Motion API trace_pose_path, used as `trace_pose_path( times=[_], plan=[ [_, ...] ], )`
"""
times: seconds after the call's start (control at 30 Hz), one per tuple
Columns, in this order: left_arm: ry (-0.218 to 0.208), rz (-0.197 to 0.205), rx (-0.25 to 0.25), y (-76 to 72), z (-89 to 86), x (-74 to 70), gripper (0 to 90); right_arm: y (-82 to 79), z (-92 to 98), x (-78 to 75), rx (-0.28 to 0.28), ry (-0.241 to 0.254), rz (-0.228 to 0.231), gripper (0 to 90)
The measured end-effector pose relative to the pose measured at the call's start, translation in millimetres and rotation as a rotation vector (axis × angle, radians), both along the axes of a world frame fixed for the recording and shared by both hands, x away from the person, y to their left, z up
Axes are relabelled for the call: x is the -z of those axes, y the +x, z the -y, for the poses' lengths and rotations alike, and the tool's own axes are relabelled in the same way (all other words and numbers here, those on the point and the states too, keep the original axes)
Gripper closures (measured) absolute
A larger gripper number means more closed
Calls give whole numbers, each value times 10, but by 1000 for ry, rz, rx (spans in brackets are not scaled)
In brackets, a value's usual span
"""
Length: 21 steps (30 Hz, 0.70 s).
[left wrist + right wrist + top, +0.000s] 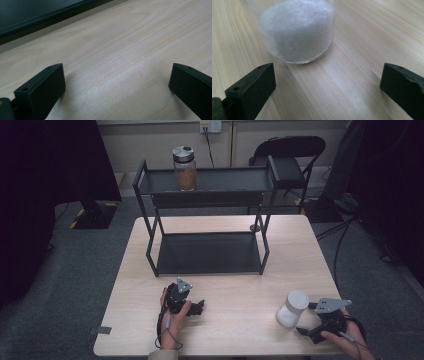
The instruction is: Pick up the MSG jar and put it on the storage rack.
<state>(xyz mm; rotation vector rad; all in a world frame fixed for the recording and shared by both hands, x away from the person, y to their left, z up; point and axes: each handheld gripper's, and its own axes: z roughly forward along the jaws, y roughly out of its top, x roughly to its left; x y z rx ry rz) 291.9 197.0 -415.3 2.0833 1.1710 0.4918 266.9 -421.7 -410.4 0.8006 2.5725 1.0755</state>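
In the high view we see a light wooden tabletop [225, 285] with a black two-tier shelf rack [207, 215] standing toward its 12 o'clock side. On the rack's upper shelf, toward 11 o'clock, stands a glass jar of brown powder [185, 169] with a metal lid. At about 7 o'clock the left hand-held gripper [192, 306] rests on the wood, its jaws spread. At about 5 o'clock a white-filled jar [293, 308] stands just beside the right hand-held gripper [306, 319], whose jaws are apart with the jar at their mouth.

In the left gripper view, we find the left hand-held gripper [117, 85] released, bare wood between its jaws; the rack's dark lower shelf [37, 15] lies at 11 o'clock.

In the right gripper view, the right hand-held gripper [328, 85] is released too; the white-filled jar [297, 30] stands ahead at 12 o'clock, apart from both jaws.
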Motion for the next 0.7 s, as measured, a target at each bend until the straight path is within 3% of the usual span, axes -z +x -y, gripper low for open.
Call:
trace_pose_path(
  times=[0.2,0.43,0.7],
  plan=[
    [0,0,0,0,0,0,0,15,-27,-34,-2,-13,-9,1],
    [-1,0,0,0,0,1,0,19,9,-68,-11,11,-12,12],
    [-1,0,0,0,0,1,0,38,112,-127,-41,86,4,8]
  ],
)
